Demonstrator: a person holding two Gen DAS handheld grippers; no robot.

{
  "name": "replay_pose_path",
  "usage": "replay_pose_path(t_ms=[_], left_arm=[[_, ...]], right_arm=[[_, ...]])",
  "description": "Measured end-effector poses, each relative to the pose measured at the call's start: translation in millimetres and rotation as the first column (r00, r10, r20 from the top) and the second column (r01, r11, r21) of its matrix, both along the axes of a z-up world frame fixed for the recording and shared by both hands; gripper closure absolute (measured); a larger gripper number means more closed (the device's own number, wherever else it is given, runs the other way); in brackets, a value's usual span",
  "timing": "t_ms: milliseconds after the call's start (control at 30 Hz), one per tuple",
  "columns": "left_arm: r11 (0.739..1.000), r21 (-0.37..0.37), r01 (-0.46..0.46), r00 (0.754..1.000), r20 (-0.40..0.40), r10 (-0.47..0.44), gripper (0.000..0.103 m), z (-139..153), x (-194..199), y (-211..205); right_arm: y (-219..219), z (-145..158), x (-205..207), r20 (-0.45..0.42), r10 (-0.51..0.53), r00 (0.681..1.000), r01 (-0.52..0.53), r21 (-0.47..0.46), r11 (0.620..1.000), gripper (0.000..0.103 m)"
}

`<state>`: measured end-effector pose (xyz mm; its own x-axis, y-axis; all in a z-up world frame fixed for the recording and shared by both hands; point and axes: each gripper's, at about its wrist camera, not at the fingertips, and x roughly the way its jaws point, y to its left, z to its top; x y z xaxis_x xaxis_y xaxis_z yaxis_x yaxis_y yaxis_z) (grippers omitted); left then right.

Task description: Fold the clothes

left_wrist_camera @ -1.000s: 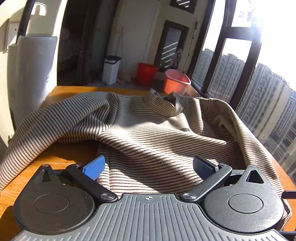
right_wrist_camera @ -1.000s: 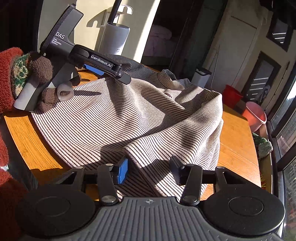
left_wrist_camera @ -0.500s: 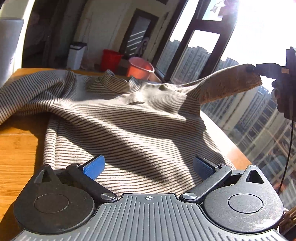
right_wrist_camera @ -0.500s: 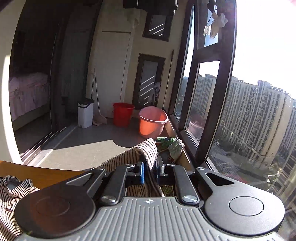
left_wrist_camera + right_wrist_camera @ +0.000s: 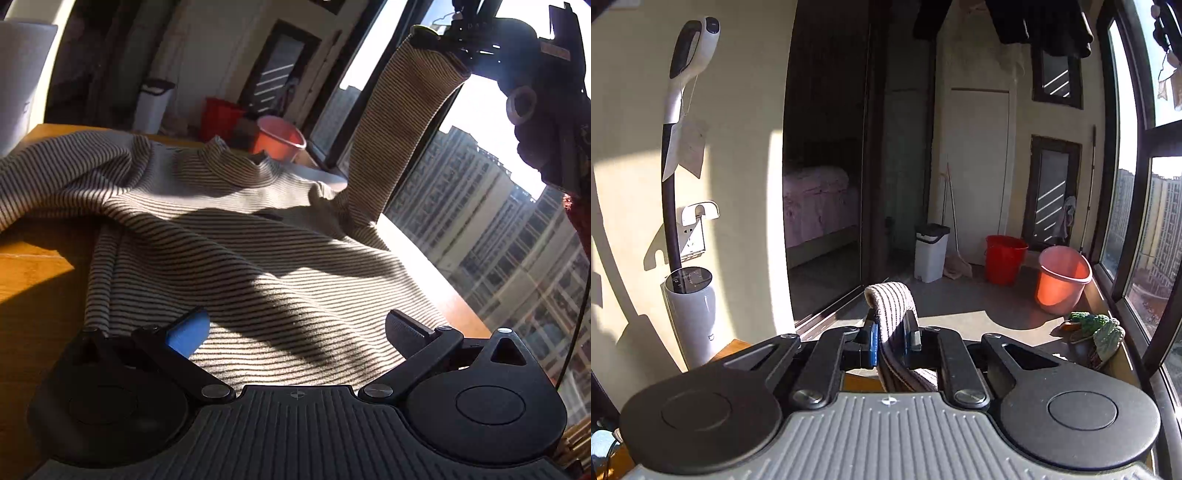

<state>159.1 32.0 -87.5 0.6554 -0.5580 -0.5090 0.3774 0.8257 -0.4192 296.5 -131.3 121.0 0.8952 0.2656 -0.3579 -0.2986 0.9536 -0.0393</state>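
A beige striped sweater (image 5: 236, 236) lies spread on the wooden table (image 5: 33, 280), collar at the far side. My left gripper (image 5: 295, 332) is open and empty, low over the sweater's near hem. My right gripper (image 5: 892, 341) is shut on the cuff of the sweater's right sleeve (image 5: 892, 304). In the left wrist view the sleeve (image 5: 399, 122) hangs stretched steeply up from the shoulder to the right gripper (image 5: 443, 33) high at the upper right.
A white vacuum stand (image 5: 689, 310) is beyond the table's far left corner. A white bin (image 5: 931, 251), a red bucket (image 5: 1004, 258) and a pink bucket (image 5: 1062, 277) stand on the floor behind. Tall windows (image 5: 498, 229) run along the right.
My right gripper closed on the sleeve cuff and lifted it high above the table, pulling the sleeve upright. My left gripper stayed open over the hem and turned a little right.
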Motion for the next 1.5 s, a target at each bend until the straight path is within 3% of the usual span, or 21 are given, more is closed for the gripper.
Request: replay_pose_path(t_ms=[167, 233, 333, 500, 633, 800, 833, 900, 967, 1033, 1167, 1200, 1333, 1400, 1500], left_arm=[[1.000, -0.019, -0.003, 1.000, -0.002, 0.002, 0.000, -2, -1, 2], [1.000, -0.028, -0.003, 1.000, -0.004, 0.003, 0.000, -3, -2, 4], [0.999, -0.035, -0.004, 1.000, -0.005, 0.003, 0.000, -3, -1, 5], [0.999, -0.043, -0.004, 1.000, -0.008, 0.004, 0.000, -2, -2, 4], [0.999, -0.045, -0.004, 1.000, -0.010, 0.004, 0.000, -2, 0, 4], [0.999, -0.049, -0.004, 1.000, -0.012, 0.004, 0.000, -3, 4, 4], [0.999, -0.050, -0.004, 1.000, -0.012, 0.003, 0.000, -4, 4, 3], [0.999, -0.049, -0.003, 1.000, -0.013, 0.002, 0.000, -5, 4, 4], [0.999, -0.043, -0.002, 1.000, -0.012, 0.001, 0.000, -5, 5, 2], [0.999, -0.042, -0.001, 1.000, -0.012, 0.000, 0.000, -5, 6, 2], [0.997, -0.074, -0.015, 1.000, -0.020, 0.013, 0.000, -4, 7, 11], [0.997, -0.062, -0.042, 0.999, -0.008, 0.042, 0.000, -1, 4, 16], [0.984, 0.065, -0.165, 0.981, 0.111, 0.157, 0.000, 20, -20, 50], [0.956, 0.163, -0.245, 0.962, 0.165, 0.218, 0.000, 30, -37, 75], [0.882, 0.298, -0.364, 0.921, 0.256, 0.294, 0.000, 44, -62, 111]], right_arm=[[45, -12, 3, -0.033, 0.105, 0.994, -0.105, 0.003, 0.994, 0.081], [52, -13, -1, -0.035, 0.141, 0.989, -0.140, 0.031, 0.990, 0.066], [53, -12, -11, -0.010, 0.169, 0.986, -0.169, 0.034, 0.985, 0.054], [33, -22, -11, -0.041, 0.124, 0.991, -0.122, 0.044, 0.991, 0.054], [7, -69, 4, -0.188, 0.066, 0.980, -0.042, 0.126, 0.991, 0.054], [-31, -160, 11, -0.417, -0.045, 0.908, 0.124, 0.165, 0.978, 0.054], [-38, -173, 8, -0.431, -0.064, 0.900, 0.146, 0.160, 0.976, 0.063], [-45, -183, -7, -0.389, -0.056, 0.920, 0.133, 0.172, 0.976, 0.065], [-40, -178, -24, -0.357, -0.052, 0.933, 0.112, 0.149, 0.982, 0.054], [-33, -169, -46, -0.299, -0.015, 0.954, 0.062, 0.148, 0.987, 0.023], [-23, -165, -90, -0.227, 0.102, 0.968, -0.038, 0.270, 0.962, 0.008], [-23, -167, -98, -0.215, 0.128, 0.968, -0.057, 0.309, 0.950, 0.000], [-22, -187, -112, -0.215, 0.201, 0.956, -0.099, 0.409, 0.907, 0.000], [-23, -198, -111, -0.250, 0.206, 0.946, -0.082, 0.430, 0.899, 0.000], [-29, -201, -107, -0.271, 0.226, 0.936, -0.076, 0.469, 0.880, 0.000]])
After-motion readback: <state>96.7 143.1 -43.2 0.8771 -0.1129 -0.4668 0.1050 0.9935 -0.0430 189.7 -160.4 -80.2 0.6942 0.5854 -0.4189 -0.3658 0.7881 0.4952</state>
